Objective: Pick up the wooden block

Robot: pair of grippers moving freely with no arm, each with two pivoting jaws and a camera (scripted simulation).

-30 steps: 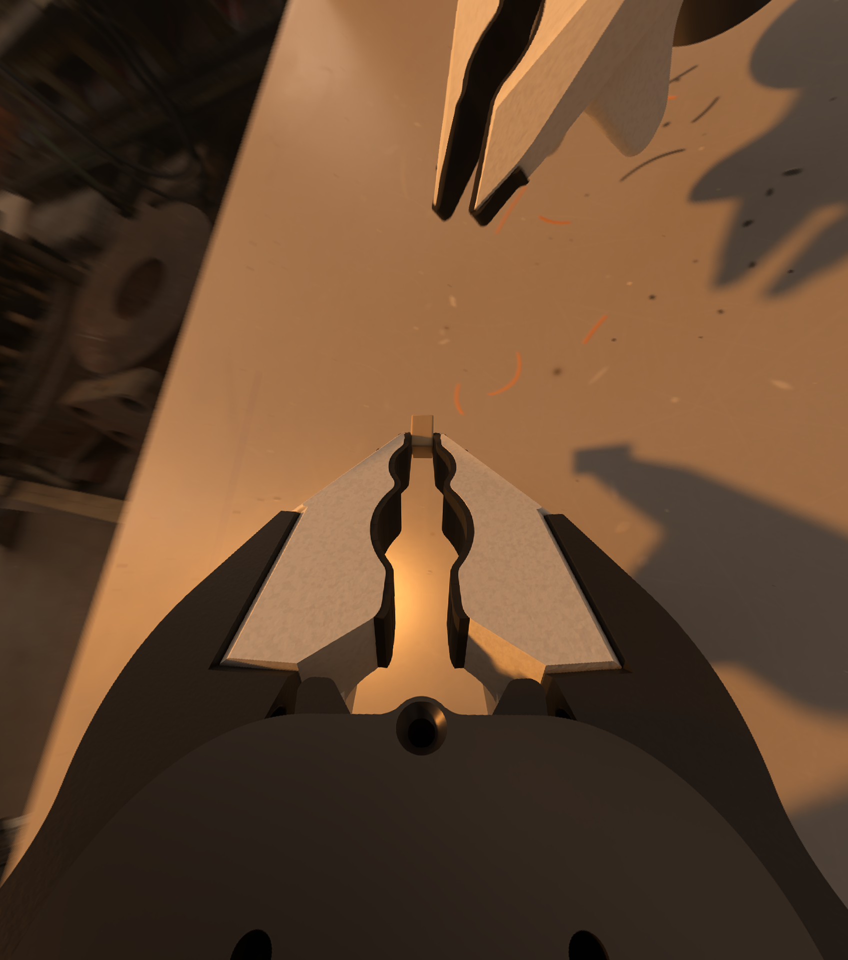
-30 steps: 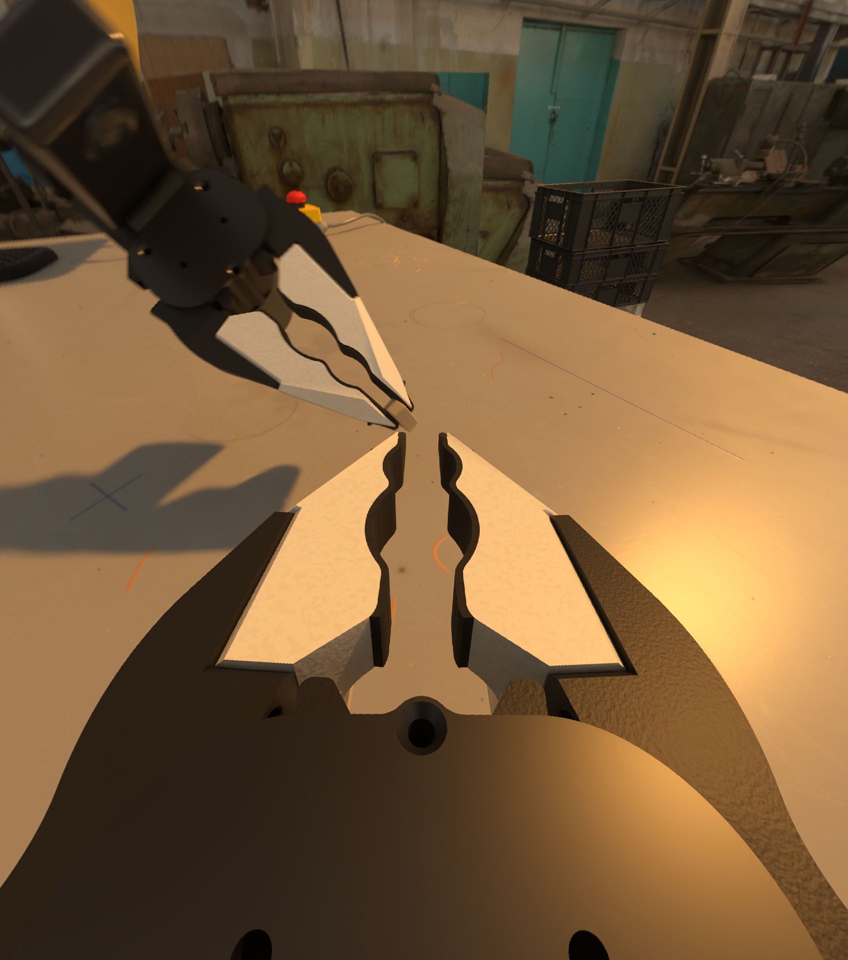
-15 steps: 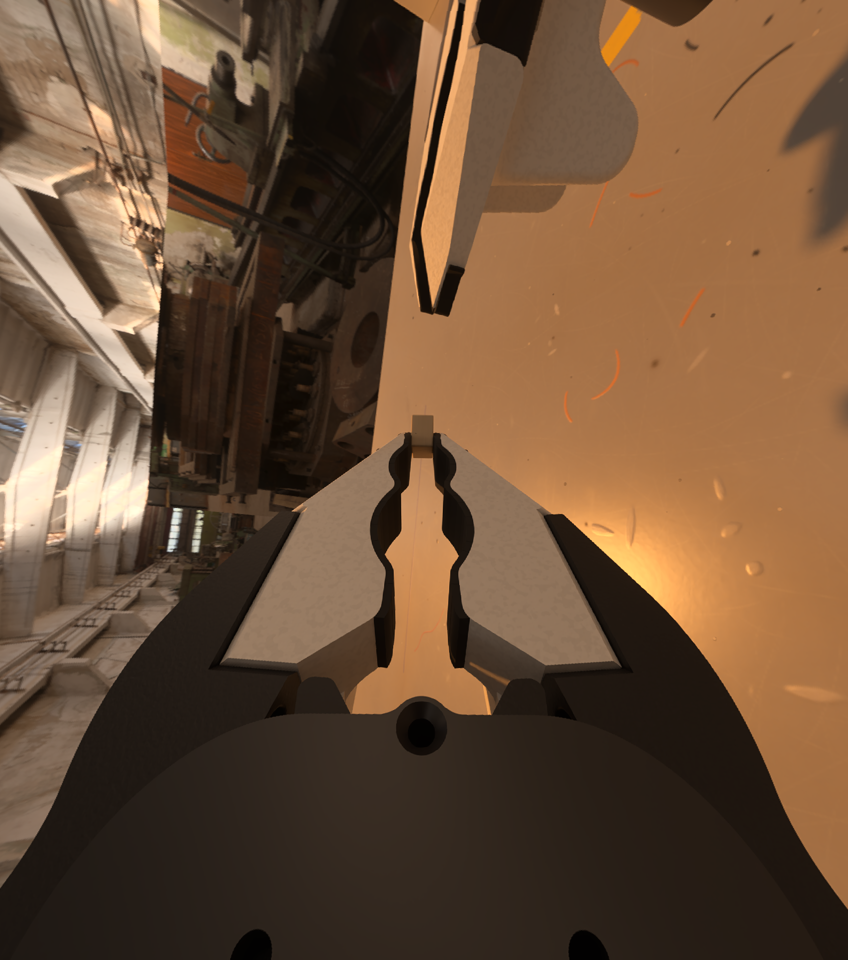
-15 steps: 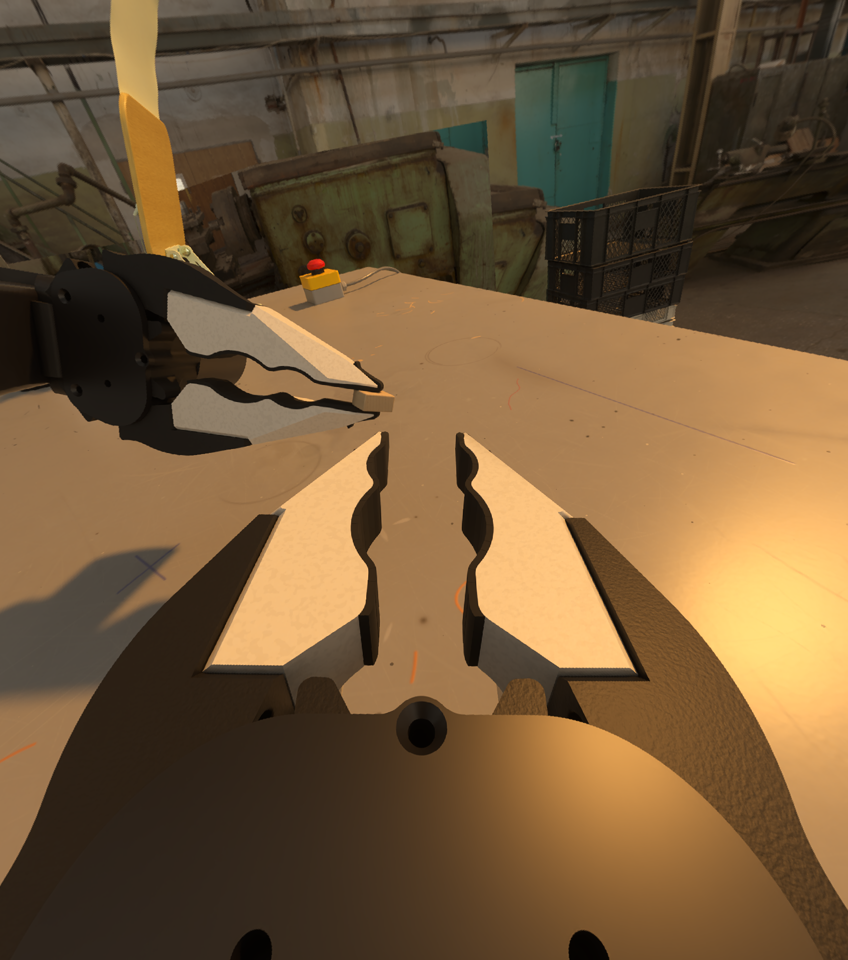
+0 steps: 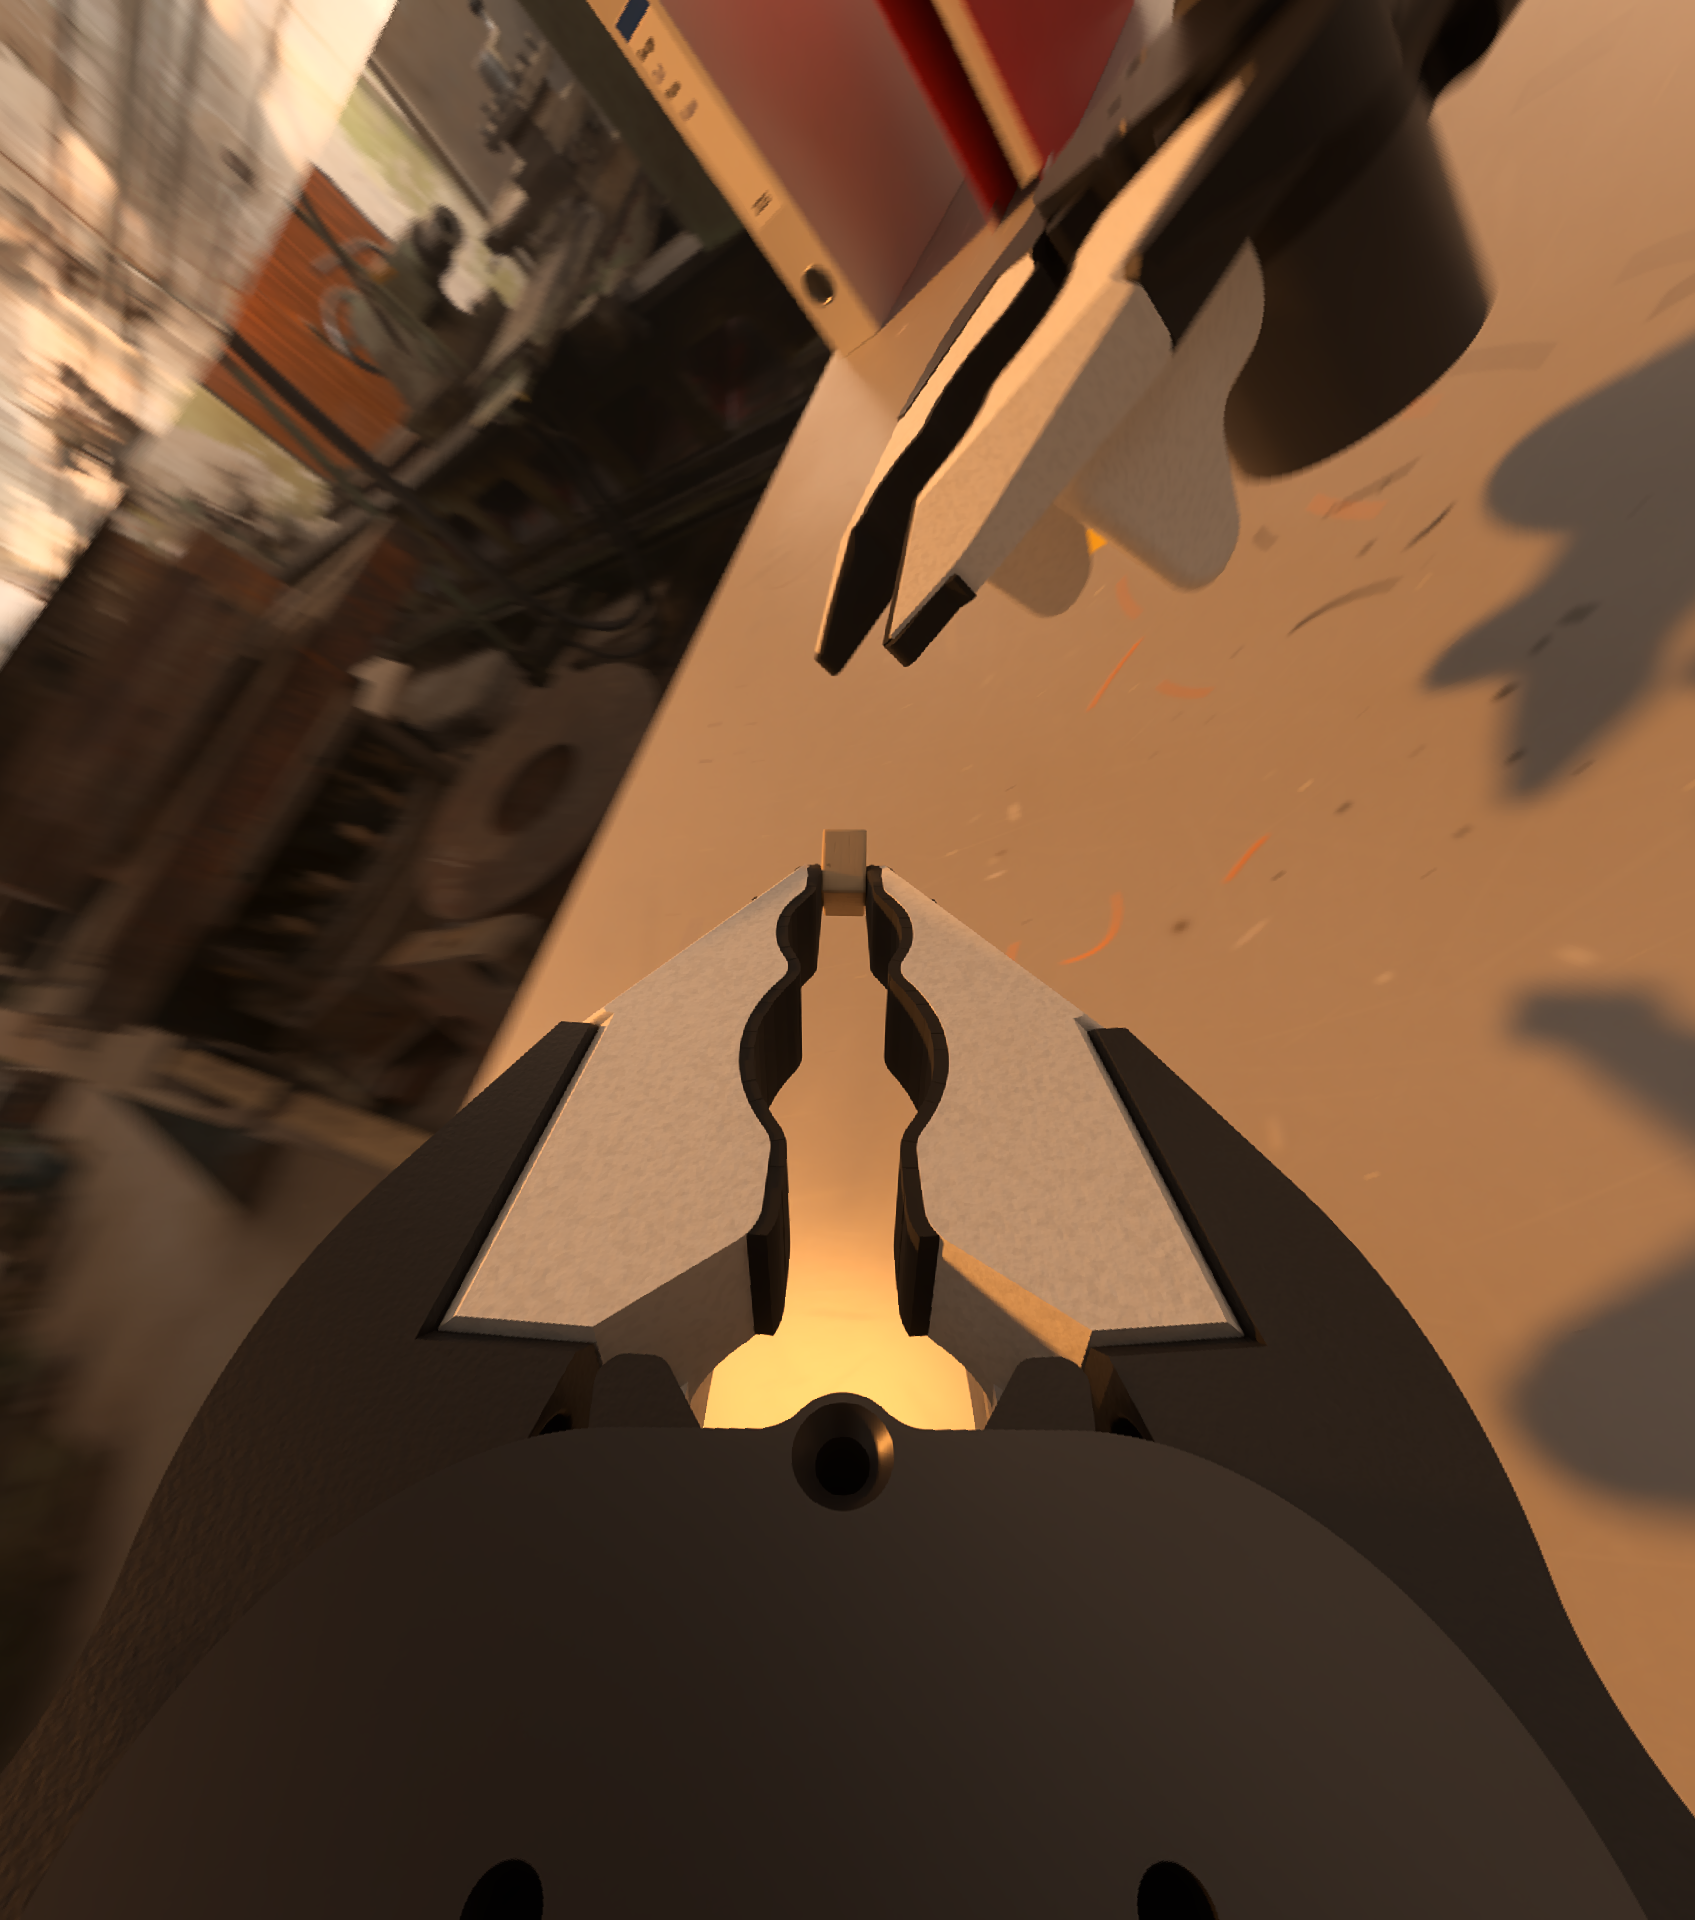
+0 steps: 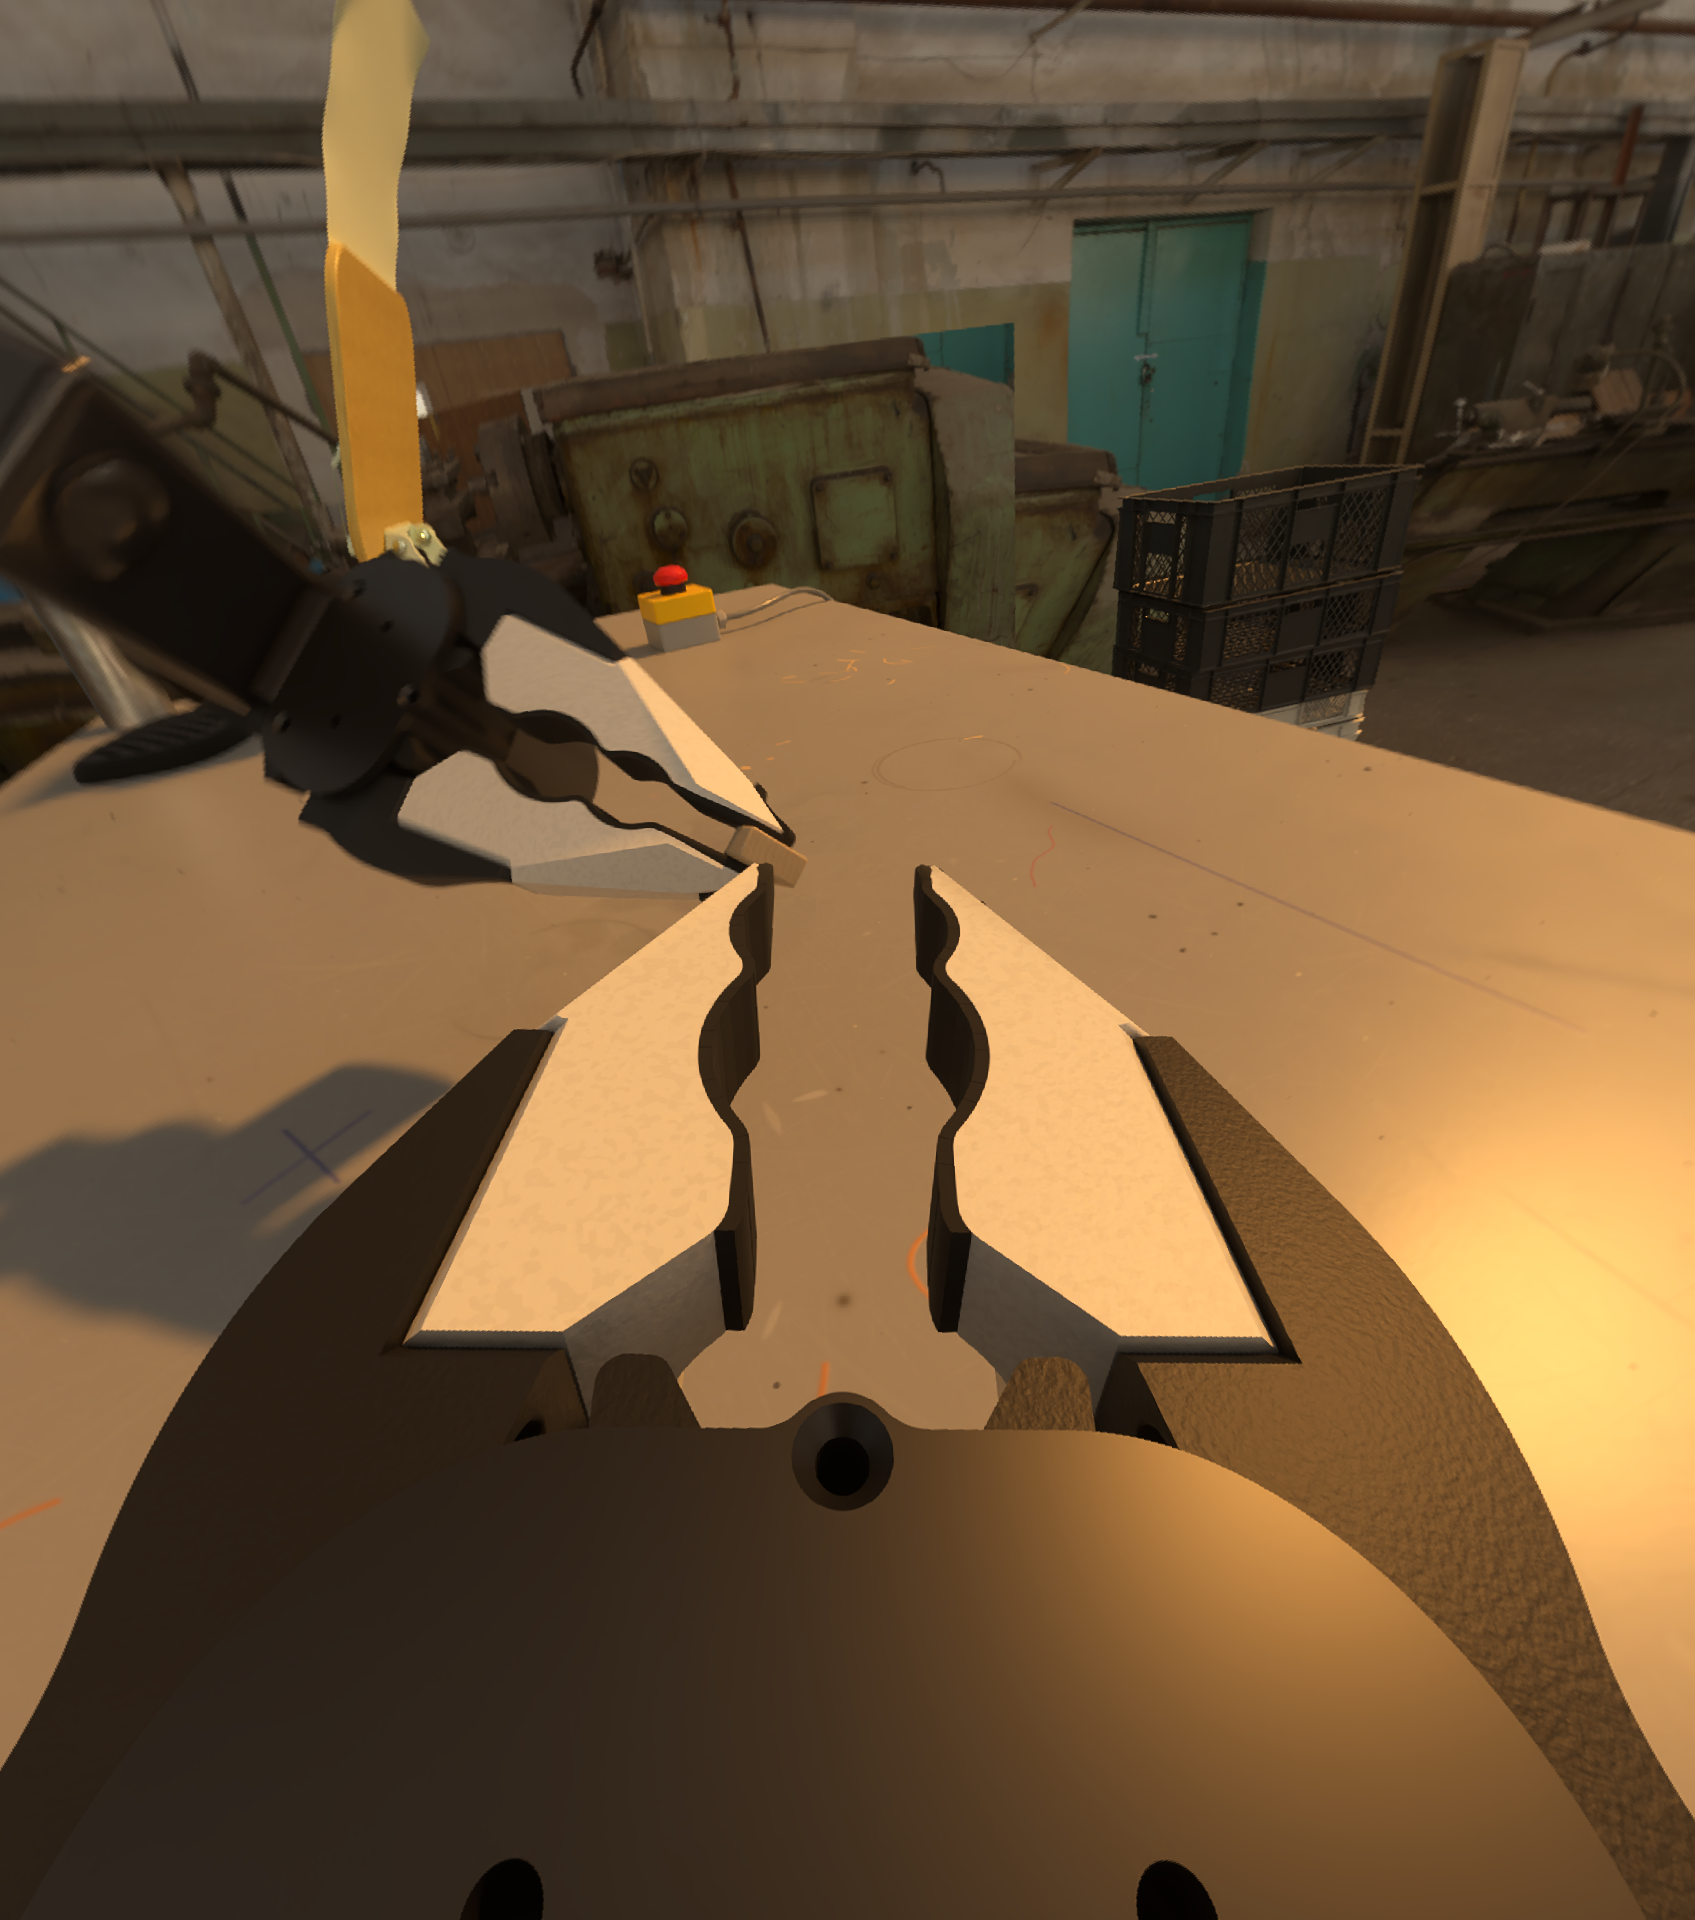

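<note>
Table (image 6: 1238, 1039): broad tan top with scattered scratches and orange marks, filling most of the right wrist view. Far behind it, a green machine (image 6: 770, 488) and stacked black crates (image 6: 1258, 582); a small yellow box with a red button (image 6: 679, 606) sits at the table's far edge. Right gripper (image 6: 843, 883): jaws moderately wide apart, nothing between them, over the table. Left gripper (image 5: 844, 883): jaws narrow, clamped on the wooden block (image 5: 844, 871) at the very fingertips. In the right wrist view the block (image 6: 768, 852) is off the table surface, just left of the right gripper's left fingertip.
</note>
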